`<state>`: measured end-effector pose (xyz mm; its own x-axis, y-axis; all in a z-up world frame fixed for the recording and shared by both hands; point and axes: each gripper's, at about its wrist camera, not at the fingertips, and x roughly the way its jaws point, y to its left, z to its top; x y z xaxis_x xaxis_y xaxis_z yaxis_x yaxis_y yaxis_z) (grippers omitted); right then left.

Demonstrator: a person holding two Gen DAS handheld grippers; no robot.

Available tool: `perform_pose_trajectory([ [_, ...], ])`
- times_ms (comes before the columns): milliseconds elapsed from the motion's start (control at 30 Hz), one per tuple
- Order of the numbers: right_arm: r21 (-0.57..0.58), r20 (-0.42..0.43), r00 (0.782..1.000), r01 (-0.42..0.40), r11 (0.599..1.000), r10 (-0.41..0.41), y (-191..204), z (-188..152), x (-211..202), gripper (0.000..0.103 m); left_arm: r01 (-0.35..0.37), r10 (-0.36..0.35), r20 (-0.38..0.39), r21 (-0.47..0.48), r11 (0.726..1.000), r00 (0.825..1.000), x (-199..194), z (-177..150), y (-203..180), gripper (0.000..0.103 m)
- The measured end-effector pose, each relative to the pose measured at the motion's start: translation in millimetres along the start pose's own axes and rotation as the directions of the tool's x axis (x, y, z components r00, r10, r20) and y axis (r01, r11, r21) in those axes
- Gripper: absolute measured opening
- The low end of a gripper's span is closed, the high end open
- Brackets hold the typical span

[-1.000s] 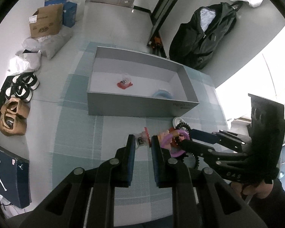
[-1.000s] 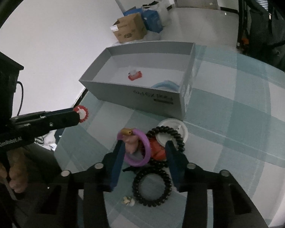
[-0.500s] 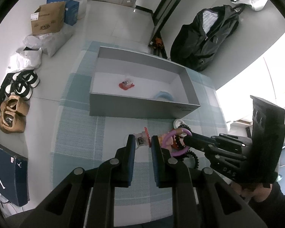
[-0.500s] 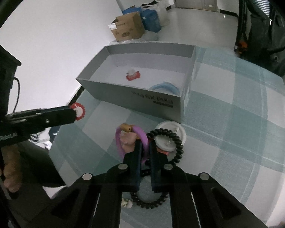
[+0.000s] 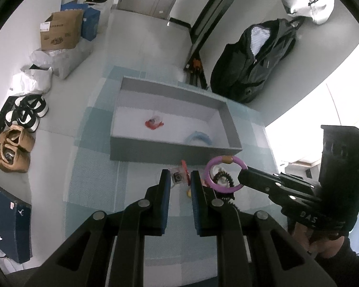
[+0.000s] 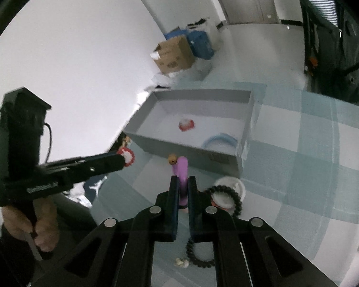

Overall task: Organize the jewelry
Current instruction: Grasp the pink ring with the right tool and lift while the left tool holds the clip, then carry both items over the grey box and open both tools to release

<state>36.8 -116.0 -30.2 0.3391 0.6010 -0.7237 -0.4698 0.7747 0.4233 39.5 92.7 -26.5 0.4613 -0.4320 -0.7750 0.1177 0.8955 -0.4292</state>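
So the purple bangle (image 6: 181, 167) is pinched in the right gripper (image 6: 182, 186), jaws clamped on its lower edge, and it's up off the cloth with its little brown bead (image 6: 171, 159) at the top. From the left wrist view you see it as a full ring (image 5: 225, 174) hanging off the right gripper's tip (image 5: 243, 176), in front of the near wall of the grey box (image 5: 170, 154). That grip is fresh, the jaws have just been closing onto it.

The left gripper (image 5: 180, 179) has its jaws clamped on a small piece with a red frilly edge (image 5: 179, 175); in the right wrist view the same red and white bit (image 6: 126, 156) sticks out of its tip, held above the cloth, left of the box.

Under and right of the bangle, still on the checked teal cloth (image 6: 323, 143): a black beaded bracelet (image 6: 225, 199) lying over a white round thing (image 6: 229, 186), another black bead loop (image 6: 198, 253) lower down, partly hidden by the gripper, and a tiny pale piece (image 6: 182, 262) next to it.

Inside the box there's a small red and white item (image 6: 186, 124) mid-floor and a light blue bangle (image 6: 220, 141) near the front right corner, well apart from each other.

Behind it all: cardboard box (image 5: 59, 32), shoes (image 5: 24, 114) along the left, a dark jacket (image 5: 253, 59) hanging on the right.
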Motion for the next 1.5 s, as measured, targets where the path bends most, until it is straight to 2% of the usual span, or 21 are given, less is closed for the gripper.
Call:
perform_pose_trajectory([
  [133,0.016,0.042,0.998,-0.037,0.999,0.036,2,5,-8,0.006,0.021,-0.022,0.037,0.008,1.000,0.999,-5,5,-6,0.012],
  [267,0.078,0.115,0.989,-0.105,0.991,0.096,-7,14,-20,0.006,0.024,-0.025,0.058,0.012,1.000,0.998,-5,11,-11,0.012],
  [500,0.127,0.194,0.976,-0.130,0.983,0.103,-22,34,-29,0.006,0.016,-0.016,0.081,0.007,1.000,0.997,3,26,-15,0.012],
  [900,0.148,0.194,0.975,-0.138,0.979,0.108,-40,62,-10,0.006,-0.025,0.029,0.101,-0.039,0.999,0.994,21,53,-10,0.012],
  [1500,0.180,0.150,0.984,-0.125,0.976,0.098,-54,75,16,0.006,-0.064,0.065,0.018,-0.052,0.997,0.998,53,64,-8,0.012],
])
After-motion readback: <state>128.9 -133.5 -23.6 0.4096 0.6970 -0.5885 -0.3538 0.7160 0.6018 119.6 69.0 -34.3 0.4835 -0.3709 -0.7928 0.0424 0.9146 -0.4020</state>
